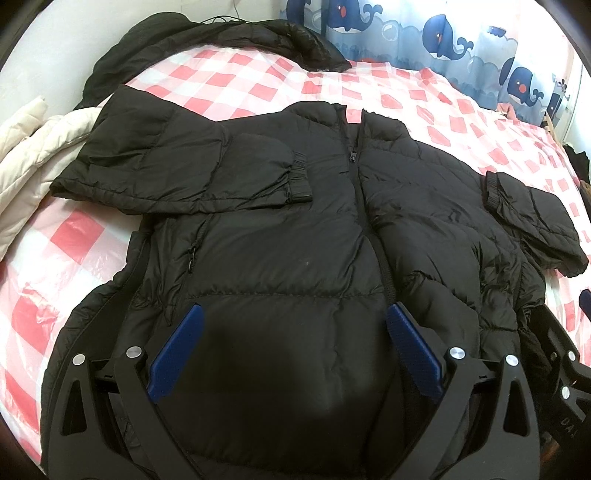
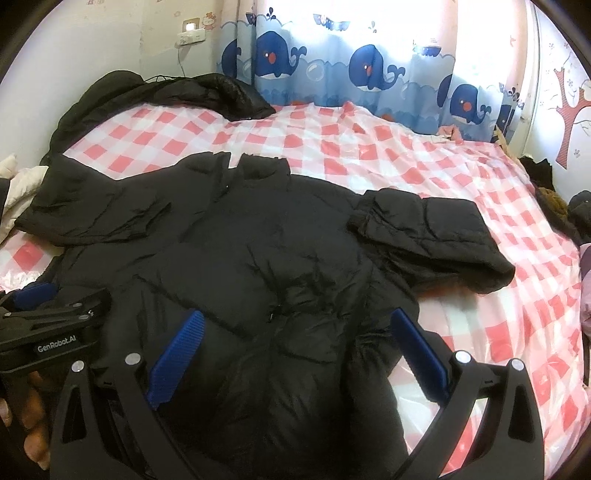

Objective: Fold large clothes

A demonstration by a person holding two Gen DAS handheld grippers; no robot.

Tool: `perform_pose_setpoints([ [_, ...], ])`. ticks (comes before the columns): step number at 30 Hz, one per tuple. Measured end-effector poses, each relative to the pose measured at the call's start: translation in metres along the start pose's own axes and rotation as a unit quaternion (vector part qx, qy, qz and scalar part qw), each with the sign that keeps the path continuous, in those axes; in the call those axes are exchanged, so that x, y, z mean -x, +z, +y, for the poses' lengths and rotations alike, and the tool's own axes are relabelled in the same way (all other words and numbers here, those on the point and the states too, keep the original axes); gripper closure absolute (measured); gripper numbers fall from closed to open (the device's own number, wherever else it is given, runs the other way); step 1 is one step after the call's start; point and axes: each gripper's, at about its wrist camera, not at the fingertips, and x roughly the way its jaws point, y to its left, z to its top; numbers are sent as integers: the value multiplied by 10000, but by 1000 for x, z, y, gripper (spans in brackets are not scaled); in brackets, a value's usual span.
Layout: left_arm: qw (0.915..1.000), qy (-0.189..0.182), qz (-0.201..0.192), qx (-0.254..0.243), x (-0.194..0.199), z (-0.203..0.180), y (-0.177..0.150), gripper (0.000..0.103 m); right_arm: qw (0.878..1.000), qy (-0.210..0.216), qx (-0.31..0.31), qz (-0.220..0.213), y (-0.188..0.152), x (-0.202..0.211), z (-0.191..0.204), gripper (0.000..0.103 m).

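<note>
Here, a black puffer jacket [image 1: 280, 229] is lying front-up across the middle of a bed, zipped, with its collar pointing toward the top of the frame. The bed's pink-and-white checked cover [image 1: 258, 81] is showing around it on all sides. One sleeve [image 1: 177, 166] is lying folded inward across the chest at the left of the left wrist view; the other sleeve [image 2: 432, 236] is lying folded at the right of the right wrist view, its cuff resting on the jacket body.

The left tongs [image 1: 293, 347] are hovering spread wide over the jacket's lower hem, blue pads apart, pinching nothing. The right tongs [image 2: 295, 350] are likewise spread wide over the hem near the jacket's right edge, with nothing between them.

Around the jacket, another dark garment [image 1: 207, 40] is lying bunched along the far edge of the bed at the upper left of both views. A cream quilted garment [image 1: 33, 147] is sitting at the left edge of the left wrist view, touching the folded sleeve. A curtain [image 2: 351, 70] printed with blue whales is hanging behind the bed across the top. A wall socket [image 2: 190, 35] with a cord is showing at the upper left of the right wrist view, and a red tree sticker [image 2: 570, 110] is showing on the wall at the far right.

At the lower left of the right wrist view, the body of the other gripper is reading "GenRobot.AI" [image 2: 56, 348] in white letters.
</note>
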Motion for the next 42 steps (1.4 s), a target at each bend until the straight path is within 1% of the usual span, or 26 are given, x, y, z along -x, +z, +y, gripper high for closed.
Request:
perform_pose_setpoints([
  [3, 10000, 11, -2, -13, 0, 0, 0, 8, 9998, -121, 62, -107, 2, 3, 1, 6],
  [10, 10000, 48, -16, -23, -2, -1, 1, 8, 9999, -42, -55, -106, 4, 1, -5, 6],
  [13, 9998, 142, -113, -29, 0, -1, 2, 8, 9999, -4, -90, -103, 5, 0, -6, 6],
  [20, 9992, 304, -259, -79, 4, -5, 5, 8, 9996, 238, -129, -15, 4, -9, -3, 6],
  [22, 9982, 424, -407, -137, 7, -9, 7, 8, 9994, 337, -46, 38, 3, -15, 1, 6],
  [24, 9977, 436, -493, -165, 9, -12, 10, 8, 9995, 295, 67, 76, 2, -20, 5, 6],
  [26, 9981, 358, -466, -172, 7, -15, 12, 8, 9997, 193, 122, 90, 2, -24, 4, 6],
  [29, 9988, 272, -368, -143, -1, -18, 15, 8, 9991, -196, 379, 39, 6, -28, 1, 6],
  [31, 9993, 209, -261, -172, -6, -19, 16, 8, 9973, -393, 625, 60, 12, -34, -4, 6],
  [32, 9994, 197, -232, -178, -7, -20, 15, 8, 9970, -427, 636, 81, 16, -38, -10, 6],
  [35, 9996, 81, -218, -157, -6, -20, 15, 8, 9986, -318, 396, 127, 34, -48, -42, 6],
  [36, 9996, 55, -231, -147, -5, -19, 15, 8, 9984, -353, 431, 119, 40, -52, -49, 6],
  [38, 9997, 11, -232, -119, -4, -19, 15, 8, 9956, -506, 767, 179, 54, -68, -57, 6],
  [39, 9997, -24, -209, -115, -4, -19, 15, 8, 9938, -489, 969, 250, 62, -80, -61, 6],
  [42, 9998, -59, -162, -104, -7, -20, 15, 8, 9891, -443, 1241, 653, 82, -119, -73, 6],
])
